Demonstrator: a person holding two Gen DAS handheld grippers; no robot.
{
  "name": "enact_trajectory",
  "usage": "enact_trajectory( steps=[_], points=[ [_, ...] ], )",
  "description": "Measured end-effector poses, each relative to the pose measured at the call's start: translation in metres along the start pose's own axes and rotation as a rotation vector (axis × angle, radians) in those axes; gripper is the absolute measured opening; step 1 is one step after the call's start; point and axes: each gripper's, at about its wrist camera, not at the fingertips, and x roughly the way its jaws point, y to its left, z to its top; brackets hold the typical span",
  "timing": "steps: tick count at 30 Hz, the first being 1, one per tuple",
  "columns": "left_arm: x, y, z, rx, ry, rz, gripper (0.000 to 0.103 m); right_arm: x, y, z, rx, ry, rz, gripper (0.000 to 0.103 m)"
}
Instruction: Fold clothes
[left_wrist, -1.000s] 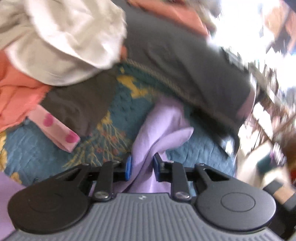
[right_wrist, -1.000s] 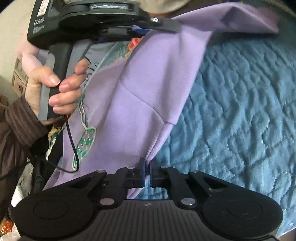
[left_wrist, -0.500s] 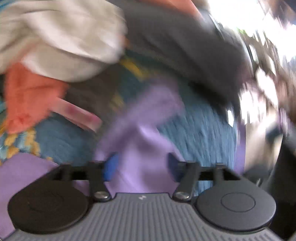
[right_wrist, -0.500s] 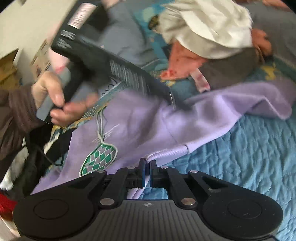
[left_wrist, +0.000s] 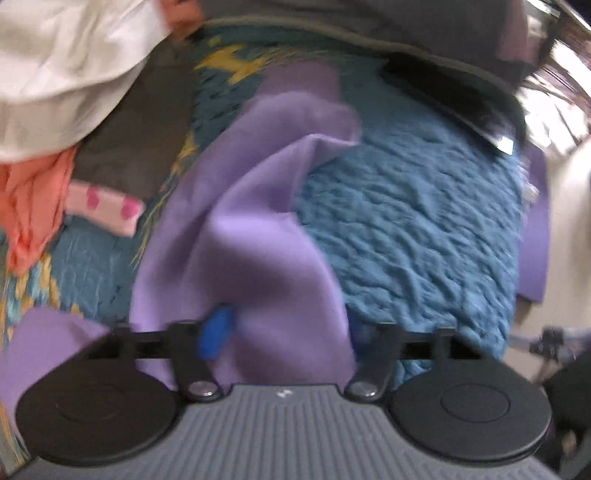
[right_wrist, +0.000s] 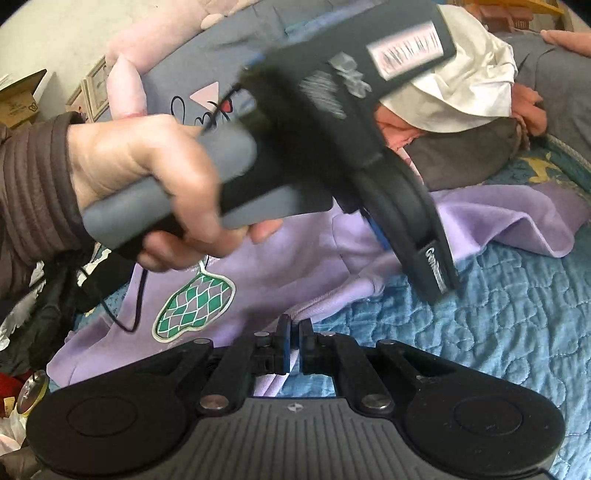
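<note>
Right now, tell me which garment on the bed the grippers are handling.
The purple sweatshirt, the spread-out one with the green print; the white, orange and grey clothes sit piled behind it.

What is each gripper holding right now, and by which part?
Right gripper: shut on lilac sweatshirt's ribbed hem edge. Left gripper: closing around that sweatshirt's fold, not yet pinching.

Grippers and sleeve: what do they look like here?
Both grippers, left and right, are black with two round discs, a ribbed grey body and blue finger pads. The left has a grey handle, a barcode label and a thin black cable. Sleeve: brown, ribbed.
</note>
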Motion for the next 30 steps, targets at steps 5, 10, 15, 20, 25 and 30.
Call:
enact_trajectory(
  steps=[5,10,15,20,25,30],
  points=[
    [0.006,0.019,0.001,-0.185,-0.016,-0.023,0.004,-0.004,-0.007,0.001,0.024,-0.015,-0.02,0.004],
    [-0.03,0.061,-0.012,-0.465,-0.172,-0.163,0.004,-0.021,0.001,0.008,0.002,-0.098,-0.013,0.004],
    [-0.073,0.119,-0.04,-0.694,-0.322,-0.259,0.004,-0.026,0.009,0.027,-0.052,-0.162,0.001,0.004],
    [-0.091,0.137,-0.057,-0.743,-0.349,-0.204,0.004,-0.022,0.017,0.039,-0.08,-0.171,0.013,0.004],
    [-0.097,0.154,-0.07,-0.825,-0.384,-0.226,0.004,-0.021,0.021,0.038,-0.105,-0.18,0.015,0.004],
    [-0.09,0.158,-0.079,-0.874,-0.381,-0.196,0.003,-0.016,0.009,0.035,-0.029,-0.144,0.0,0.006]
  ],
)
